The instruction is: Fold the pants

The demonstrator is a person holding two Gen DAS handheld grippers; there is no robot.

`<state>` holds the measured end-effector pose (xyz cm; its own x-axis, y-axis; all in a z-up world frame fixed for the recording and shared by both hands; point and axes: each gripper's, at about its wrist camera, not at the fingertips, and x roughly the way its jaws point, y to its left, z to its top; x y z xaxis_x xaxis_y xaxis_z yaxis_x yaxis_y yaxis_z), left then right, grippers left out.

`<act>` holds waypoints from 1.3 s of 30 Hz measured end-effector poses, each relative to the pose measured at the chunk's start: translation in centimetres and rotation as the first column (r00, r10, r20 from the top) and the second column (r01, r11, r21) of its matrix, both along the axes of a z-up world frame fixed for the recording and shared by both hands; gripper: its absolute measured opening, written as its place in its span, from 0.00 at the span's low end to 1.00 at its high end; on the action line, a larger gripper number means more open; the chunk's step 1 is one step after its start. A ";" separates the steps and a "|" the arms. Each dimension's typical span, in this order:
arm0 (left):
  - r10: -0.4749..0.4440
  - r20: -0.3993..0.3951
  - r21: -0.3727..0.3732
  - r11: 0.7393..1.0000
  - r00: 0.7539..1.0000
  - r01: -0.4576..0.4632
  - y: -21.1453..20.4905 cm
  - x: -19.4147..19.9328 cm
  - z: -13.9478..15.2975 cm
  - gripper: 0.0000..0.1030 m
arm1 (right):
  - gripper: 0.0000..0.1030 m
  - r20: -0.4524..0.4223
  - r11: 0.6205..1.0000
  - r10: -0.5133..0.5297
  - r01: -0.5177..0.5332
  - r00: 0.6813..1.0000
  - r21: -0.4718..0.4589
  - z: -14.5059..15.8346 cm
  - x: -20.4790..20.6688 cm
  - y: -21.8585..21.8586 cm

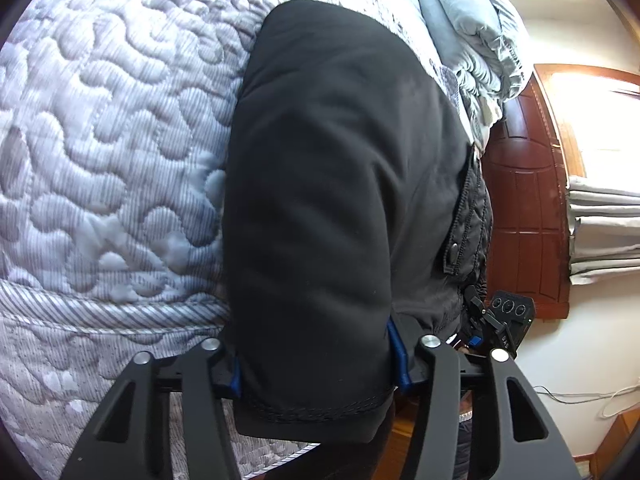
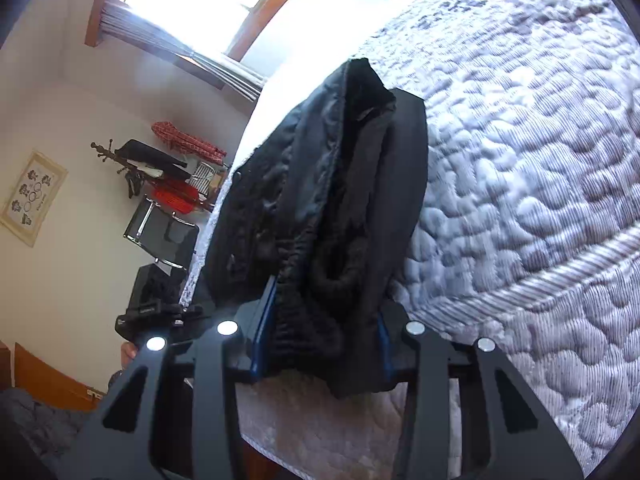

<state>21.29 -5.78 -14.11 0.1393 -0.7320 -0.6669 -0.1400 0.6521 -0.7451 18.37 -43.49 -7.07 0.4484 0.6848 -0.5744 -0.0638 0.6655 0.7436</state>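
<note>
A: Pants (image 1: 316,184) first: we have them lying black and bulky along the edge of the quilted mattress (image 1: 104,152), one end hanging past the edge toward us. Our left gripper (image 1: 318,364) is closed on the smooth hemmed end, cloth filling the gap between the blue pads.

B: And our right gripper (image 2: 320,344) is clamped on the thick gathered end, where the fleecy lining shows. We judge them padded, so heavier than thin trousers, and thoroughly limp; nothing stiff except perhaps the snap and zip along the side.

A: Agreed. We expect the outer shell to be a little slick, so a shallow pinch may creep. We would hold deep, across all layers at each end.

B: And keep both ends level, or we think the middle will sag and bunch on the mattress.
</note>
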 end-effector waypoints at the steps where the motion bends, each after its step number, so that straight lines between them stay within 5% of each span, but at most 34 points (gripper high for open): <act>1: 0.007 0.010 0.001 1.000 1.000 -0.007 0.3 0.2 0.2 0.49 | 0.38 0.006 1.000 0.005 -0.005 1.000 -0.005 0.3 0.4 0.4; 13: 0.098 0.083 0.001 0.995 0.992 -0.099 5.2 2.0 1.6 0.45 | 0.37 0.082 0.997 0.077 -0.078 0.994 0.013 3.0 5.7 4.8; 25: 0.186 0.120 0.041 0.980 0.975 -0.192 10.9 4.9 1.4 0.45 | 0.37 0.052 0.990 0.135 -0.137 0.990 0.036 0.7 14.0 9.7; 39: 0.204 0.143 0.034 0.977 0.968 -0.211 13.2 6.4 0.7 0.47 | 0.38 0.008 0.991 0.125 -0.125 0.992 0.042 -1.6 17.6 11.4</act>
